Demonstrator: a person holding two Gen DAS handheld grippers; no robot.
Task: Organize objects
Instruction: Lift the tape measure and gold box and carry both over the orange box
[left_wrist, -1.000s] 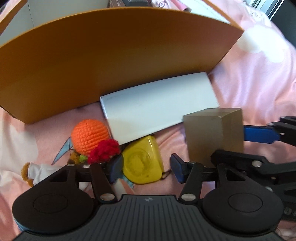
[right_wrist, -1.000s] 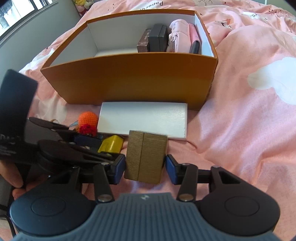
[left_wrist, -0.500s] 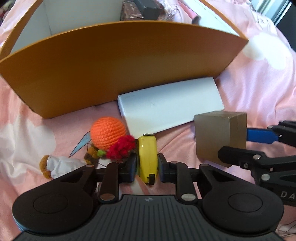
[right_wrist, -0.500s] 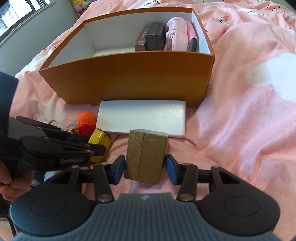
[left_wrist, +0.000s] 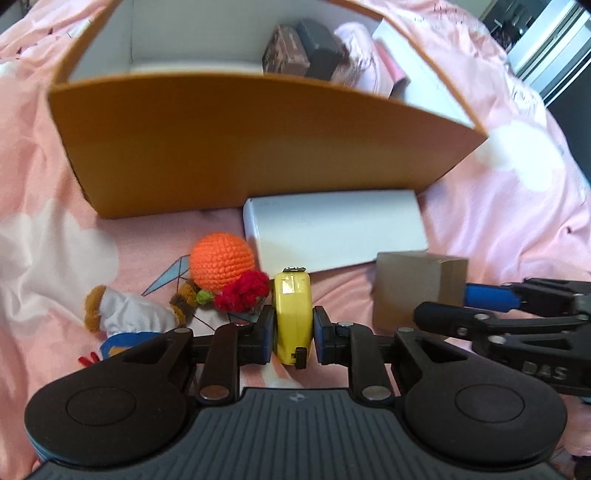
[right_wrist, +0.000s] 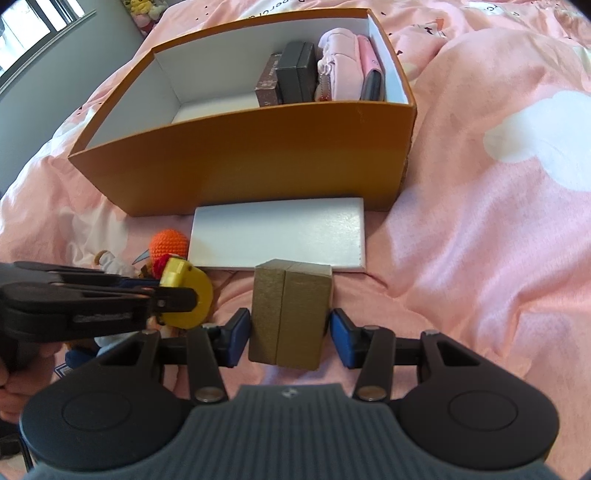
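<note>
- A pink bedspread (right_wrist: 480, 258) with white cloud shapes covers the bed I work on.
- My left claw (left_wrist: 293, 328) is clamped on a yellow tape measure (left_wrist: 291, 314), its blue pads pressed flat against both sides; from the right wrist view the tape measure (right_wrist: 186, 295) looks lifted off the cover, though I cannot be sure.
- My right claw (right_wrist: 290, 338) sits around a tan box (right_wrist: 290, 314) that stands upright on the cover; the pads are at its sides, with a thin gap showing on the right, so I cannot tell whether it grips.
- Just left of the tape measure lies a knitted doll (left_wrist: 221, 258) with an orange head and a red tuft, its white body stretched out to the left.
- Beyond both lies a flat white box (right_wrist: 277, 232), touching the front of an orange box (right_wrist: 240, 162).
- The orange box is open on top, white inside, with dark cases (right_wrist: 295, 72) and pink items (right_wrist: 343, 66) packed along its right side.
</note>
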